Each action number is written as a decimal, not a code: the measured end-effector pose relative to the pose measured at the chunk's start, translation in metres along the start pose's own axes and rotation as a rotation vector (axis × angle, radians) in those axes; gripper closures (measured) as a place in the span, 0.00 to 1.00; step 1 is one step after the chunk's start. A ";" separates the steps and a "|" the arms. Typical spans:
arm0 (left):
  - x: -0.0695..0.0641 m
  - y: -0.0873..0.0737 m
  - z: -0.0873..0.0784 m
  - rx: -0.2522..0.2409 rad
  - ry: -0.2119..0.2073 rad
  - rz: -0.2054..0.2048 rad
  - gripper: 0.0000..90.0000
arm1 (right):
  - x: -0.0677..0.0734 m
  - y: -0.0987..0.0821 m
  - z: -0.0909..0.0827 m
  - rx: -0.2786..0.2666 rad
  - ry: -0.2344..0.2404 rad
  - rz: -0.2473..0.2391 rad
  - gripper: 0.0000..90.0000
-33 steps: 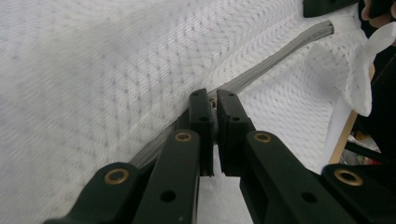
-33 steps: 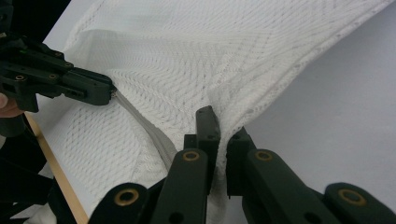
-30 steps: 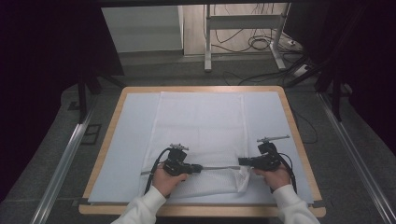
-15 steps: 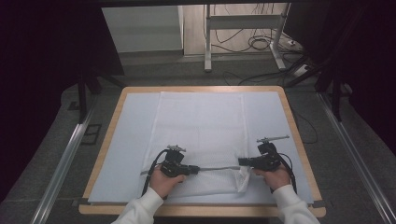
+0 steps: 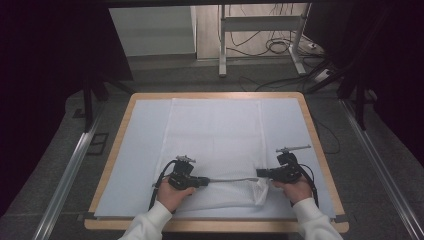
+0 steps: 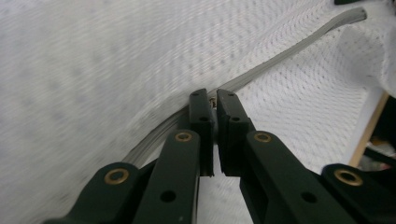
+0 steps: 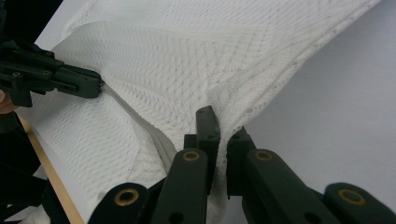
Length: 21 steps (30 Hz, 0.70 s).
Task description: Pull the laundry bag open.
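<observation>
High view: I see a white mesh cloth (image 5: 215, 145) spread on the pale sheet (image 5: 140, 150) covering the wooden table (image 5: 116, 150). My left gripper (image 5: 204, 180) and right gripper (image 5: 260, 173) each have their jaws pinched together on the cloth's grey edge band (image 5: 231, 179), stretched taut between them near the table's front edge.
</observation>
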<state>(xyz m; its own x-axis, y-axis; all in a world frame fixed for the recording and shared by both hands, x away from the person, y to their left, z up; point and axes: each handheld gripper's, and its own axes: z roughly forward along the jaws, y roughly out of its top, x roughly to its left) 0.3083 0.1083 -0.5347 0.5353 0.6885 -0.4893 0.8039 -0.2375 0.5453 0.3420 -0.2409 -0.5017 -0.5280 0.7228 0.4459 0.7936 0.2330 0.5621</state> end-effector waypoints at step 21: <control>0.016 -0.008 -0.019 -0.013 0.006 -0.037 0.96 | -0.001 -0.001 -0.001 -0.001 -0.003 -0.001 0.97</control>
<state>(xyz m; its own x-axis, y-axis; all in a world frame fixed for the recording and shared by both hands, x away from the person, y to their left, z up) 0.3053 0.1345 -0.5345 0.5039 0.7007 -0.5052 0.8196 -0.2033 0.5356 0.3412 -0.2428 -0.5024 -0.5283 0.7242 0.4432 0.7925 0.2333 0.5634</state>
